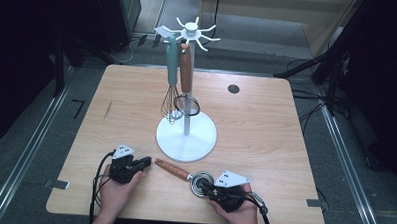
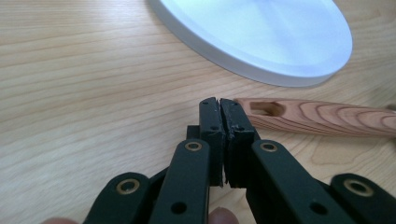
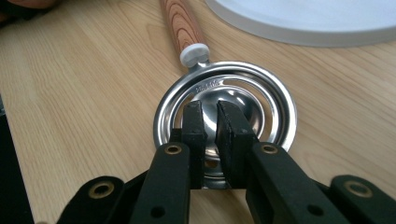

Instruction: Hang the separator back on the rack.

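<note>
Your left gripper sits low on the table, and its jaws are shut tight with nothing between them. Its tips are right next to the end of the wooden handle. You can see the hanging hole in that handle end just beside the jaws.

The tool lies flat on the table in front of the white stand. Its handle points toward your left gripper, and its round metal head lies by your right one.

Your right gripper is over the metal head. Its jaws are almost closed, with a thin gap. I cannot tell if they pinch the rim.

A whisk and another wooden-handled tool hang on the stand.
</note>
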`<state>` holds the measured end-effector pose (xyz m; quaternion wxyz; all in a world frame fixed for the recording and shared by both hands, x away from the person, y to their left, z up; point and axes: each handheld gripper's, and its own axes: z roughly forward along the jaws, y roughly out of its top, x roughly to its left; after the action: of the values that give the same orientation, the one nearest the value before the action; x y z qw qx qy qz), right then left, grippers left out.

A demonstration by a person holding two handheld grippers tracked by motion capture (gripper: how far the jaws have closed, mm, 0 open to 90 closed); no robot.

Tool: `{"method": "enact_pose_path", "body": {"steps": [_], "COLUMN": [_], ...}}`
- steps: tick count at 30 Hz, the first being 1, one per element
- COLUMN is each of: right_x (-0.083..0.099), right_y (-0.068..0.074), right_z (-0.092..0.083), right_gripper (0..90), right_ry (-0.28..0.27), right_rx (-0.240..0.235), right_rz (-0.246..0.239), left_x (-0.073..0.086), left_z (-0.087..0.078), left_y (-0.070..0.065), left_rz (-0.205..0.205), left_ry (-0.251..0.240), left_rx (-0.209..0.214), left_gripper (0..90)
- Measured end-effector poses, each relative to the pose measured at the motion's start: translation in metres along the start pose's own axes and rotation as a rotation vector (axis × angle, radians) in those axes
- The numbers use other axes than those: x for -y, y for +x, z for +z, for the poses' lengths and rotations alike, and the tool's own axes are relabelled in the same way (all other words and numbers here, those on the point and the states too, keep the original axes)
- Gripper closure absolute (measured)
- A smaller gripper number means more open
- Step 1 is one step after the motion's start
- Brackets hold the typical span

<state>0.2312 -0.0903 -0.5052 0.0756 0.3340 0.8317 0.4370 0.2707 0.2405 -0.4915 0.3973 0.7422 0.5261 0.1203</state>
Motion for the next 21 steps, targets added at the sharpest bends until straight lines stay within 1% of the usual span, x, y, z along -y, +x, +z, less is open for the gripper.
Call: {"method": "enact_pose_path", "body": {"steps": [1,4,9,11,12,13,14,15,16,18,21], "right_x": [0.002,0.007,0.013,0.015,0.016,0.016,0.016,0.016,0.015,0.015,0.017], "right_y": [-0.001,-0.004,-0.010,-0.011,-0.011,-0.012,-0.012,-0.014,-0.016,-0.022,-0.024], "right_z": [-0.003,-0.009,-0.018,-0.021,-0.023,-0.026,-0.026,-0.030,-0.035,-0.042,-0.044], "right_gripper": [83.0,82.8,83.1,82.3,81.6,81.2,81.2,81.1,80.8,79.9,80.2], "right_ry": [0.000,-0.004,-0.002,0.002,-0.004,-0.016,-0.016,-0.034,-0.063,-0.088,-0.076], "right_rx": [0.008,0.009,0.023,0.028,0.039,0.058,0.058,0.069,0.078,0.090,0.094], "right_rz": [0.005,0.015,0.038,0.033,0.032,0.031,0.031,0.038,0.055,0.069,0.077], "left_x": [0.000,-0.002,-0.003,-0.003,-0.003,-0.003,-0.003,-0.003,-0.003,-0.003,-0.002], "left_z": [0.001,0.006,0.012,0.014,0.016,0.017,0.017,0.018,0.019,0.020,0.021], "left_y": [-0.001,-0.003,-0.017,-0.023,-0.026,-0.028,-0.028,-0.031,-0.033,-0.038,-0.041], "left_rz": [0.003,0.008,0.048,0.065,0.069,0.081,0.081,0.091,0.098,0.115,0.123], "left_ry": [0.000,0.010,0.026,0.030,0.033,0.036,0.036,0.041,0.044,0.049,0.055], "left_rx": [-0.002,0.012,0.047,0.054,0.063,0.065,0.065,0.075,0.082,0.090,0.102], "left_gripper": [89.2,89.6,89.7,89.8,90.0,90.0,90.0,90.0,90.0,90.0,90.0]}}
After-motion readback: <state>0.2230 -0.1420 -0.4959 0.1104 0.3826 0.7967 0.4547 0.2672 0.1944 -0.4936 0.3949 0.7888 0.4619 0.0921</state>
